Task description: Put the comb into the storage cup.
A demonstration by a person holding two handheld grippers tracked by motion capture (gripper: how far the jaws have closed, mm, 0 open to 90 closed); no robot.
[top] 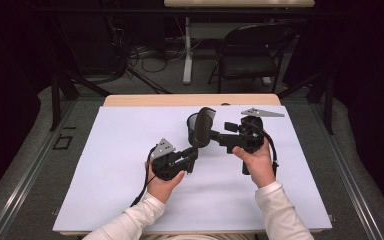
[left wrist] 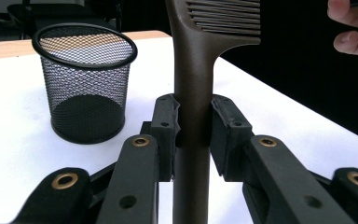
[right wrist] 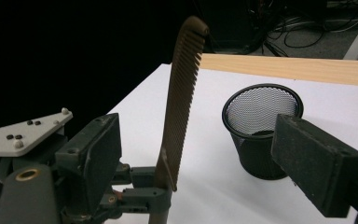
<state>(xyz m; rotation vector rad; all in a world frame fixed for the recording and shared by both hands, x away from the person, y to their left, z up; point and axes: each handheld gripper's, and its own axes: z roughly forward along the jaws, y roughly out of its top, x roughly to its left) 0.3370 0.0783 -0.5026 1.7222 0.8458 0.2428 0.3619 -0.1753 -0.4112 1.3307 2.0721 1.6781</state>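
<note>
Your counter [top: 130,210], a light wooden top under a wide white sheet, carries everything here, and behind it in the high view stands a black folding metal chair [top: 247,52] on the grey floor. On the sheet's far middle sits the black wire-mesh cylindrical cup [top: 194,127], upright and open-topped; the left gripper view shows its ring rim [left wrist: 85,46] and round base, while the right gripper view looks down into it [right wrist: 263,126]. The long dark brown plastic comb [top: 203,127] stands nearly upright just beside the cup on its near side, off the counter. From above you see it as a dark blade; the right gripper view shows its full row of fine teeth [right wrist: 182,98], and the left gripper view shows its smooth handle [left wrist: 193,107]. Your left tool [top: 192,157] is clamped on that handle, pads pressed on both sides, plain in the left gripper view [left wrist: 193,135]. Your right tool [top: 220,135] has its jaws spread on either side of the comb without touching it, as the right gripper view shows. Your right hand's fingertips [left wrist: 354,28] appear at the left gripper view's upper corner.
</note>
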